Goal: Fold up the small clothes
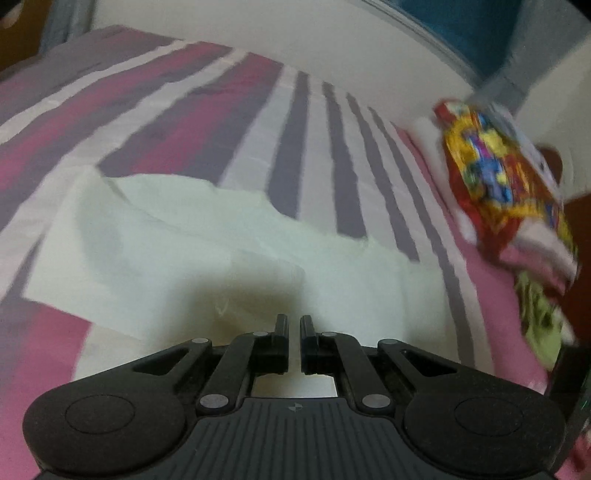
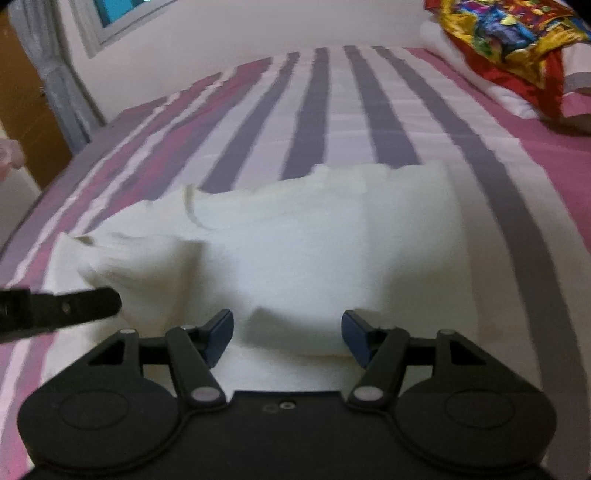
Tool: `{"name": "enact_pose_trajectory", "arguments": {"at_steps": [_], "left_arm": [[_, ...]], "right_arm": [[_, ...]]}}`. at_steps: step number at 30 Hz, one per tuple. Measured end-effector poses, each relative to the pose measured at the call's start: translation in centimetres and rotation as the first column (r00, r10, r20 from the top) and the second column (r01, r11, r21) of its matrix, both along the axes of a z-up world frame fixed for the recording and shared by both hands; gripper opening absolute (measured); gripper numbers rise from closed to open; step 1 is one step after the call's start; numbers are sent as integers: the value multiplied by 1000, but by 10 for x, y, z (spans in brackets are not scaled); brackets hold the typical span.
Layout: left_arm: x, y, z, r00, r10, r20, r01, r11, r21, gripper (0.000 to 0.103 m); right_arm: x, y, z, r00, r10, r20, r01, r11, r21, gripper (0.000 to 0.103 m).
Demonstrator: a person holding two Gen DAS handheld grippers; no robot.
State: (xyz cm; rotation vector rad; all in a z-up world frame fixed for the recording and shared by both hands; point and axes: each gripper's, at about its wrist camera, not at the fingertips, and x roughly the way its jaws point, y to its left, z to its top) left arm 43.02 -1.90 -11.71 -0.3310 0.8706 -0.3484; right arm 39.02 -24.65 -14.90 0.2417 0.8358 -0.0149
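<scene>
A small white garment (image 2: 314, 240) lies partly folded on a bed with a pink, white and grey striped cover (image 2: 332, 110). Its left end is doubled over into a thick fold. My right gripper (image 2: 288, 332) hovers at the garment's near edge. Its blue pads (image 2: 221, 332) stand wide apart and open, with that edge lying between them, not pinched. In the left wrist view the same white garment (image 1: 184, 240) lies under my left gripper (image 1: 293, 325), whose black fingers are shut with nothing seen between them. The left gripper (image 2: 110, 304) also reaches in from the left over the garment's folded end.
A bright red, yellow and blue patterned fabric (image 2: 498, 33) lies on white bedding (image 2: 461, 62) at the far right of the bed, and it is also seen blurred (image 1: 491, 177). A grey curtain (image 2: 48, 74), a window (image 2: 122, 11) and wooden furniture (image 2: 22, 110) are at the far left.
</scene>
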Motion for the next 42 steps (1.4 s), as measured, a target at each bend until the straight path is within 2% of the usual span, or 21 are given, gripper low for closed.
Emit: {"name": "enact_pose_trajectory", "arguments": {"at_steps": [2,4,7,9,12,15,16,18,19,21,23,24,26,28,30,32,33,35,38,40,42], "left_arm": [[1,18,4,999,47,20,-47,999,7,3],[8,39,0,994,102,29,-104,993,51,3],[18,65,-17,985,173,11,-173,981,83,3],[25,73,-31,980,200,-17,-197,975,100,3],[31,82,-57,972,221,-84,-214,973,86,3],[36,80,-71,967,229,-113,-221,972,75,3],[37,80,-73,966,232,-118,-224,972,73,3],[36,80,-73,965,234,-117,-226,971,77,3],[36,80,-72,966,233,-116,-224,971,82,3],[35,77,-67,966,236,-106,-228,970,87,3],[34,73,-57,970,235,-58,-228,968,103,3],[29,70,-51,973,228,-29,-224,969,103,3],[27,61,-44,978,210,4,-209,972,103,3],[29,53,-44,982,187,-10,-185,977,109,3],[32,46,-52,982,182,-47,-176,978,108,3],[31,44,-57,981,186,-53,-178,976,122,3],[29,43,-58,982,185,-48,-178,976,125,3],[28,43,-58,982,184,-48,-176,976,131,3],[29,45,-57,981,187,-54,-179,975,130,3],[30,46,-57,981,188,-54,-180,975,132,3],[30,46,-56,980,192,-52,-183,974,132,3]], "right_arm": [[-2,10,2,999,31,10,-31,1000,-1,64],[-2,21,4,998,69,14,-69,998,-7,64],[-2,38,4,992,122,14,-122,993,7,64],[-2,54,4,989,145,24,-144,989,-32,64],[4,77,-2,983,184,21,-182,980,-85,64],[12,99,-6,980,194,28,-188,970,-151,62],[15,105,-7,979,202,34,-193,965,-175,58],[23,114,-11,980,198,26,-187,955,-231,41],[27,112,-13,982,187,17,-179,958,-223,23],[29,97,-10,992,126,25,-121,982,-144,14],[21,72,1,996,52,73,-49,998,-46,10],[16,63,8,995,27,96,-24,999,-30,4],[8,43,20,991,-10,132,13,1000,-20,4],[6,24,24,991,-39,126,42,999,-24,4],[4,5,19,992,-79,102,81,996,-24,4],[3,-14,8,993,-107,50,105,994,25,5],[4,-19,0,996,-88,16,87,995,58,5],[-1,-29,-9,996,-87,-9,88,988,127,24],[-3,-43,-12,993,-120,12,115,971,211,33],[1,-50,-14,990,-139,16,132,964,232,34],[6,-51,-18,991,-136,1,133,967,219,25]]}}
